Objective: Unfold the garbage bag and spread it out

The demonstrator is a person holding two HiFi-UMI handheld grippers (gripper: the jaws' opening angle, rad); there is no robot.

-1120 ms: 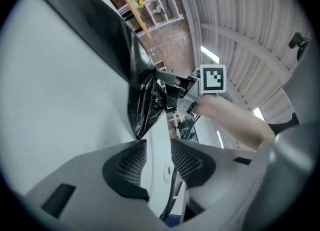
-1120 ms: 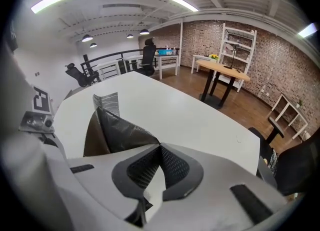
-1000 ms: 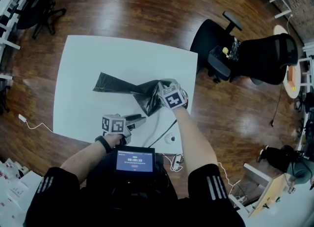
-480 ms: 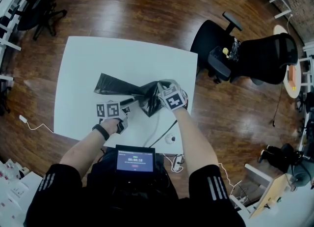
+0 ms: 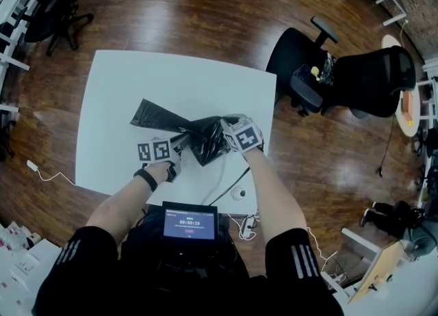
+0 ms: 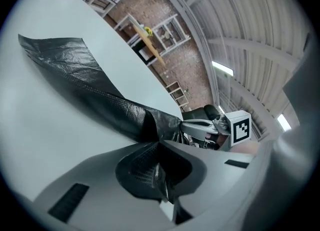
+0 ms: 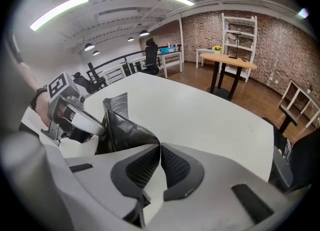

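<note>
A black garbage bag (image 5: 183,130) lies partly folded on the white table (image 5: 116,89), its long flat end stretching to the far left. My left gripper (image 5: 180,146) is at the bag's near side; its jaws are closing and pinch a fold of black film (image 6: 159,162). The right gripper (image 5: 224,135) is shut on the bunched right end of the bag (image 7: 120,122), with film running between its pads. In each gripper view the other gripper shows close by: the right gripper (image 6: 202,125) and the left gripper (image 7: 75,117). The bag's flat end (image 6: 70,60) rests on the table.
A black cable (image 5: 226,178) and a small round device (image 5: 238,193) lie near the table's front right corner. Black office chairs (image 5: 356,75) stand to the right on the wood floor, another chair (image 5: 48,0) at the far left. A small screen (image 5: 189,224) sits at my chest.
The left gripper moved from the table's near edge up to the bag and closed on a fold. The right gripper stayed shut on the bag, whose bunched end shifted slightly.
</note>
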